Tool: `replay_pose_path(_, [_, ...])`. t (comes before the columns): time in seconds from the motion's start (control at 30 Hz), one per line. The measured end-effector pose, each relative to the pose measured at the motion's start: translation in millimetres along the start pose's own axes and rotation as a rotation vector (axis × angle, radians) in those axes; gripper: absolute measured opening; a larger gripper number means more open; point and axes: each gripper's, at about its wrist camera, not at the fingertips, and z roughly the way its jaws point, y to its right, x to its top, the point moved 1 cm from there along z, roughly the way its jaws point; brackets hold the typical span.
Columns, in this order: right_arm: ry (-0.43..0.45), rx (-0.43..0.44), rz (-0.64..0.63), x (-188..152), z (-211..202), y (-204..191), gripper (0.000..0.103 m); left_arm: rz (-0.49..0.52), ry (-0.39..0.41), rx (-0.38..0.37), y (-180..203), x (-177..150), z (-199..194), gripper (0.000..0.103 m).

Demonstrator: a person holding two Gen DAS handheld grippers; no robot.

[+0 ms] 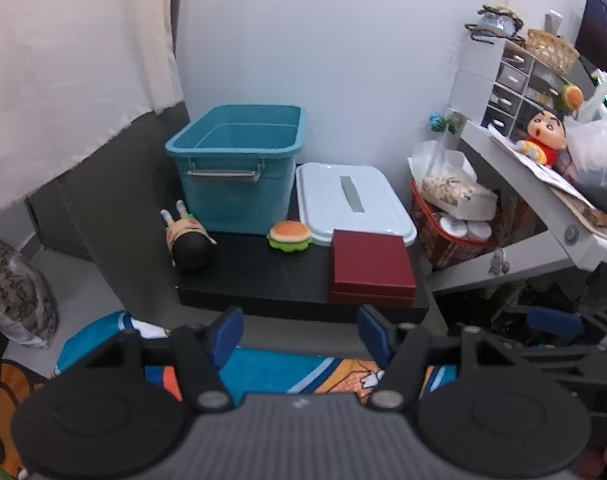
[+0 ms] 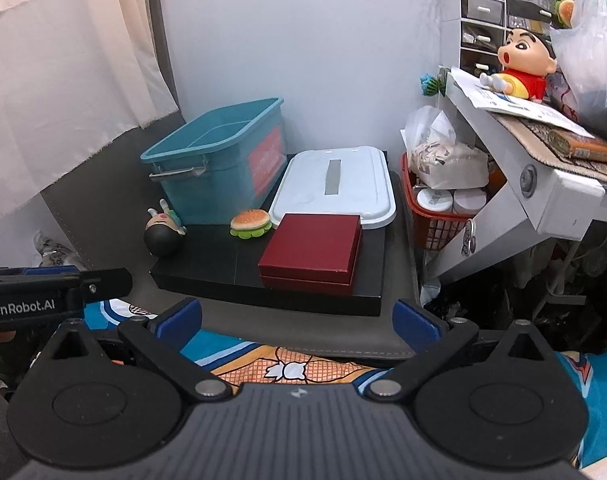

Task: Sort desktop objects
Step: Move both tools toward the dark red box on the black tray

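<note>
Jaws spread wide and empty on both the left gripper (image 1: 299, 332) and the right gripper (image 2: 297, 320), held low before a black board (image 2: 223, 272). On that board: a teal storage bin (image 1: 235, 168) at the back left, a white lid (image 1: 351, 200) lying flat just beside it on the right, a dark red box (image 1: 371, 268) at the front right overlapping the lid's near edge. Between bin and box, a toy hamburger (image 1: 290, 234). Left of the bin, a black-haired doll (image 1: 189, 240) lying head-forward. Off to the right, apart from the board, a red basket (image 2: 435, 220) and a Shin-chan plush (image 2: 519, 64) on a white desk (image 2: 543, 184).
</note>
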Motion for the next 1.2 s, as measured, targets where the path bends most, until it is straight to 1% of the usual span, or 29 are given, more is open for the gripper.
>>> replay_pose_path(0.23, [0.029, -0.002, -0.018, 0, -3, -3, 0.103, -0.005, -0.006, 0.011, 9, -1, -5, 0.067])
replay_pose_path(0.33, [0.015, 0.005, -0.009, 7, 0, 0, 0.103, -0.008, -0.008, 0.014, 11, -1, -6, 0.067])
replay_pose_path(0.43, [0.016, 0.004, -0.007, 6, 0, -1, 0.103, -0.018, -0.004, -0.003, 1, 0, -1, 0.067])
replay_pose_path(0.6, [0.019, -0.018, -0.005, 1, -1, -1, 0.103, -0.030, 0.004, -0.006, -2, -1, -1, 0.067])
replay_pose_path(0.97, [0.018, -0.022, -0.008, 1, -1, -3, 0.103, -0.038, 0.006, -0.013, -6, -5, -5, 0.067])
replay_pose_path(1.1, [0.037, -0.058, 0.007, 2, -3, -1, 0.103, -0.047, 0.014, -0.011, -9, -3, -5, 0.067])
replay_pose_path(1.2, [0.032, -0.059, 0.018, 2, -1, -2, 0.103, -0.049, 0.018, -0.012, -10, -1, -6, 0.067])
